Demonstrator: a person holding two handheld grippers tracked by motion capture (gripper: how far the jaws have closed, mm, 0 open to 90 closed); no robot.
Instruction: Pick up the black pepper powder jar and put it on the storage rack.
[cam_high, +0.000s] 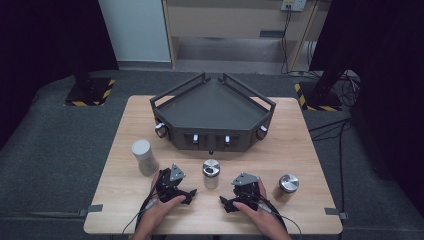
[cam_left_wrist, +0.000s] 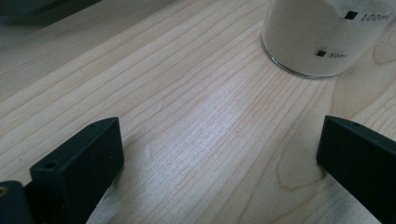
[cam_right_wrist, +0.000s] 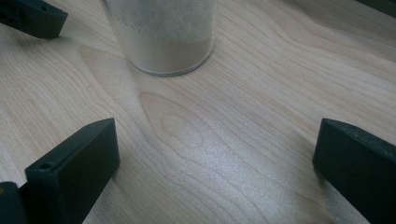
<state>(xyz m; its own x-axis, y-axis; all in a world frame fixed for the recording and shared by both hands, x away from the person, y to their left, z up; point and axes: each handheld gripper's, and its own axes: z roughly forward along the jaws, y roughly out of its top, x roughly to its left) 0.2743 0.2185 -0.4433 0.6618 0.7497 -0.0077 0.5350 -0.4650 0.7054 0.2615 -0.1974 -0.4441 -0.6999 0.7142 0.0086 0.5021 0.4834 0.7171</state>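
Jar (cam_high: 211, 173) with a metal lid stands upright near the front centre of the wooden table (cam_high: 300, 145), long axis vertical, lid up; it holds pale powder, and printed marks of 50 ml and 100 ml show on its wall in the left gripper view (cam_left_wrist: 308, 37); the right gripper view shows its base resting flat on the wood (cam_right_wrist: 161, 32). Dark angular tray (cam_high: 215, 102) occupies the rear half of the table, close behind the jar; bare wood lies open in front of the jar and between it and the two other containers. White-capped canister (cam_high: 144, 156) stands well to the left; second metal-lidded jar (cam_high: 287, 187) stands near the right edge. Left gripper (cam_high: 180, 192) rests on the table just left of the jar, jaws spread wide with nothing between them; right gripper (cam_high: 231, 201) rests just right of it, jaws likewise spread and empty; the jar stands between the two grippers, touching neither.
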